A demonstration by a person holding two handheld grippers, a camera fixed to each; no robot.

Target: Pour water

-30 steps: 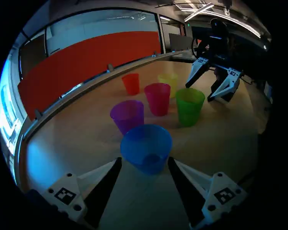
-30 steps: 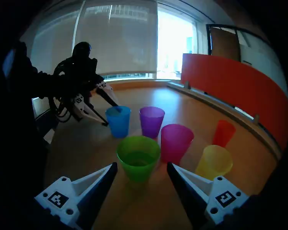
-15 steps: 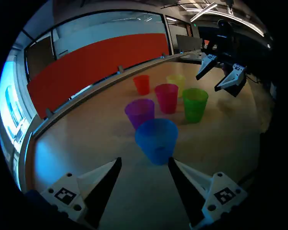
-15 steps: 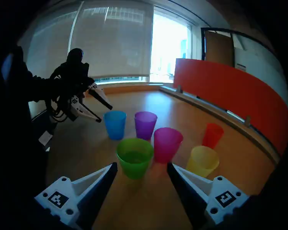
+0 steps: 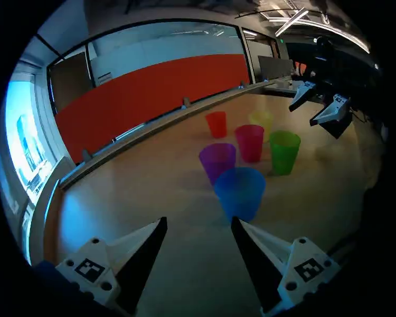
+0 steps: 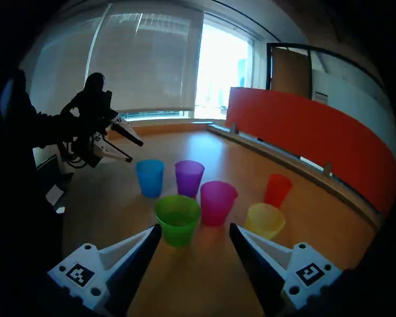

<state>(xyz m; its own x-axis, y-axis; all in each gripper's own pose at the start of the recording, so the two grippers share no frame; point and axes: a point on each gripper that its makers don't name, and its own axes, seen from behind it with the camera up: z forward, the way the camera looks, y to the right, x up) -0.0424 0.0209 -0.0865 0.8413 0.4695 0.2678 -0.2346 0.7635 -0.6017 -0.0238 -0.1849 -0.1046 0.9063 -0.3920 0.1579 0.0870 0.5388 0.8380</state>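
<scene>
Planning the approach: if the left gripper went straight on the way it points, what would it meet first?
Probably the blue cup, upright just ahead of the left gripper, slightly right of its centre line; depth is uncertain.

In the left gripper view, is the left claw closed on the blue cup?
No, the blue cup stands free on the table, just ahead of the open left claw.
</scene>
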